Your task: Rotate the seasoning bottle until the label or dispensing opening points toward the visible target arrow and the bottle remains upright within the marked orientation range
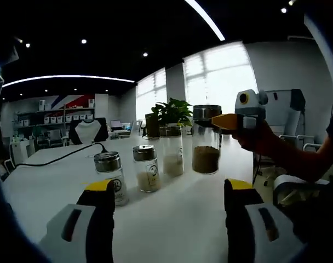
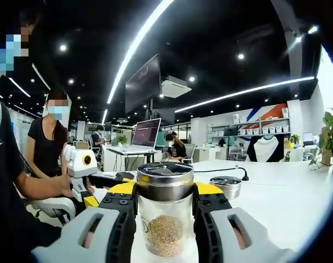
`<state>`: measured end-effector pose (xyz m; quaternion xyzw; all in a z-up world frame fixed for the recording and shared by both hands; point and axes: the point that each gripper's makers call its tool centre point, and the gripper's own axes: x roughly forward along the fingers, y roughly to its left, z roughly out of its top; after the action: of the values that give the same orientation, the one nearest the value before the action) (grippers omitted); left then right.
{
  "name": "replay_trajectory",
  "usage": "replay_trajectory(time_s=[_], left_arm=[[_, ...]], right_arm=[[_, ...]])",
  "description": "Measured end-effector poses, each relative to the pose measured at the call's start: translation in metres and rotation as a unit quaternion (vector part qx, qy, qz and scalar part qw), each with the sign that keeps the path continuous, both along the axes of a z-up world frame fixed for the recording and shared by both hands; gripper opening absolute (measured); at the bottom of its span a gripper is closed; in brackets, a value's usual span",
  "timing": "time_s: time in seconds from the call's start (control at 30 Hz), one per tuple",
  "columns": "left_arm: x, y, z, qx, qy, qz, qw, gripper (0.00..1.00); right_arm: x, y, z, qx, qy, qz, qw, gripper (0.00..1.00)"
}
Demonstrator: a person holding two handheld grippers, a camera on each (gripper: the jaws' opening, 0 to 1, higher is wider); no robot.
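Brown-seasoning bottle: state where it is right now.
The brown-seasoning bottle sits clamped between the right gripper jaws; in the left gripper view it hangs above the white table, rightmost of four.

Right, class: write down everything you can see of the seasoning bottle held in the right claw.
The seasoning bottle is a clear glass jar with a shiny metal cap and a small round emblem on its front. Brown granules fill roughly its lower third. It stands upright, clamped just below the cap between the yellow-tipped black fingers of the right claw. In the left gripper view the bottle appears lifted off the white table, to the right of three other jars standing in a row.
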<state>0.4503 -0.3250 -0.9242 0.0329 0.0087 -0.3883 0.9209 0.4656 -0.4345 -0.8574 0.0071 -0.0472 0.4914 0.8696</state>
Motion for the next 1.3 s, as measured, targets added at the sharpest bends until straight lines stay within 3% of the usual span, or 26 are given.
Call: replay_trajectory(time_s=[0.07,0.77,1.17,1.3], left_arm=[[0.001,0.0,-0.001,0.001,0.004,0.001,1.0,1.0],[0.007,0.014,-0.013,0.018,0.025,0.016,0.9994,1.0],[0.007,0.025,-0.003,0.017,0.016,0.029,0.9993,1.0],[0.007,0.025,-0.003,0.02,0.015,0.028,0.9993,1.0]], right_arm=[[0.004,-0.006,-0.002,-0.005,-0.004,-0.007,1.0,0.37],[0.059,-0.066,-0.024,-0.022,0.019,-0.077,0.9966,0.37],[0.075,-0.088,-0.033,-0.012,0.039,-0.091,0.995,0.37],[0.085,-0.09,-0.034,-0.025,0.03,-0.091,0.9951,0.37]])
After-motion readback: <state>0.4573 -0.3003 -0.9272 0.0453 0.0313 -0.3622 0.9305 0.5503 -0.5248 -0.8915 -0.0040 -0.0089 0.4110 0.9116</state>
